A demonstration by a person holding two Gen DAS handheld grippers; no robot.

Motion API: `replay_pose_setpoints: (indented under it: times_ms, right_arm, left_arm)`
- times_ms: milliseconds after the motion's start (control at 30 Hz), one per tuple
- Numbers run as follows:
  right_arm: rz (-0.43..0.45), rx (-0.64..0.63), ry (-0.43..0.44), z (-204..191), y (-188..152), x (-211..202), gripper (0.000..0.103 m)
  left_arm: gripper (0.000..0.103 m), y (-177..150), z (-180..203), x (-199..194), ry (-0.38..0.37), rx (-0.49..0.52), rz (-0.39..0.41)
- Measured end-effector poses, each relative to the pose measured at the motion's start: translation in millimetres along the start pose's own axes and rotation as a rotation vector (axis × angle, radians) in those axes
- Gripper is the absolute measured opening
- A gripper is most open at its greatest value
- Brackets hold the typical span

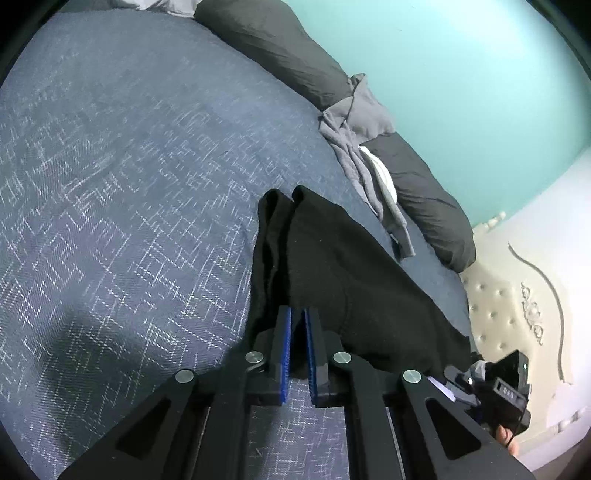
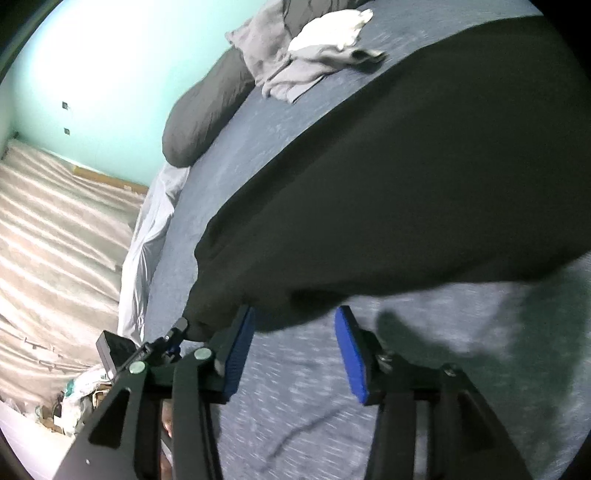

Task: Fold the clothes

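A black garment (image 1: 351, 266) lies partly lifted over the blue patterned bedspread (image 1: 129, 184). My left gripper (image 1: 297, 325) is shut on the black garment's near edge, with cloth pinched between its blue pads. In the right wrist view the same black garment (image 2: 406, 177) fills the upper right, and its lower edge hangs just past my right gripper (image 2: 295, 350). That gripper is open, its blue pads wide apart with only bedspread (image 2: 295, 398) between them. The left gripper's tip (image 2: 179, 328) shows at the garment's left corner.
A heap of grey clothes (image 1: 354, 147) with a white piece (image 2: 328, 29) lies by dark pillows (image 1: 424, 192) along the turquoise wall (image 1: 461, 74). A tufted cream headboard (image 1: 517, 295) bounds one side. Beyond the bed edge, a pale sheet (image 2: 147, 240) hangs over a beige floor (image 2: 55, 240).
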State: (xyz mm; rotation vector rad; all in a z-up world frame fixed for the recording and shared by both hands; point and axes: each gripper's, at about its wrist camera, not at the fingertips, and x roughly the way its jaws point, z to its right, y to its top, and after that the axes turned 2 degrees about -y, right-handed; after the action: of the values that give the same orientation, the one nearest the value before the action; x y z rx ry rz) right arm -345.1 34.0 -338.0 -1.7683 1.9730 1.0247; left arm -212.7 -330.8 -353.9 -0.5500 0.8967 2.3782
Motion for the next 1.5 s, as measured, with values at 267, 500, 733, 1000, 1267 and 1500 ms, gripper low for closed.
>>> replay_pose_setpoints:
  times_ms: [267, 500, 733, 1000, 1267, 1500]
  right_arm:
    - [-0.032, 0.067, -0.082, -4, 27, 34, 0.024]
    - [-0.024, 0.045, -0.106, -11, 45, 28, 0.005]
    - [-0.099, 0.088, -0.097, 4, 32, 24, 0.01]
    - [0.042, 0.008, -0.154, 10, 40, -35, 0.028]
    - [-0.023, -0.018, -0.246, 30, 37, 1, 0.028]
    - [-0.008, -0.12, -0.322, 23, 25, 1, 0.023]
  left_arm:
    - [0.007, -2, -6, 0, -0.01, -0.01, -0.014]
    - [0.006, -1, -9, 0, 0.004, -0.01, -0.017]
    - [0.004, 0, -15, 0, 0.017, -0.024, -0.019]
    - [0.003, 0, -14, -3, 0.032, -0.025, -0.007]
    - [0.0, 5, -18, -5, 0.05, -0.048, 0.017]
    - [0.0, 10, -13, -12, 0.044, -0.046, 0.043]
